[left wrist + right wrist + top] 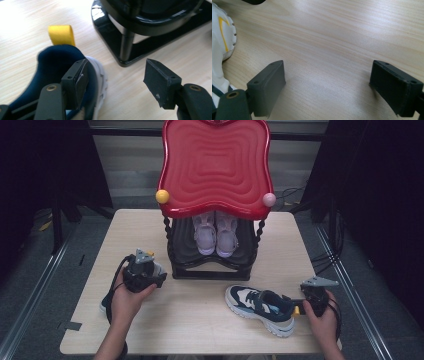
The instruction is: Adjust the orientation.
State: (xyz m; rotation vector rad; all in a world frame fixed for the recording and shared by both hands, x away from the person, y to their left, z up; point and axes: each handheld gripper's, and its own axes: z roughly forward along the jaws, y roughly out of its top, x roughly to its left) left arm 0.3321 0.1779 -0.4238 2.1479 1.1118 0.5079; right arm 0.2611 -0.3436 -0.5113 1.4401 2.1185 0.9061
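Observation:
A navy and white sneaker (260, 307) lies on its sole on the wooden table (200, 330), toe to the left. My right gripper (315, 296) sits just behind its heel; in the right gripper view this gripper (327, 87) stands open over bare wood, with the sneaker's white sole (219, 50) at the left edge. A second navy sneaker (55, 65) with a yellow heel tab (61, 35) lies under my left gripper (142, 272). This gripper (117, 85) is open: one jaw is inside the shoe's collar, the other stands well clear outside it.
A black shoe rack (212, 270) with a red wavy top (215, 165) stands mid-table; a pair of lilac shoes (216, 235) sits on its lower shelf. Its base (140, 45) lies close ahead of my left gripper. Dark curtains and cables flank the table.

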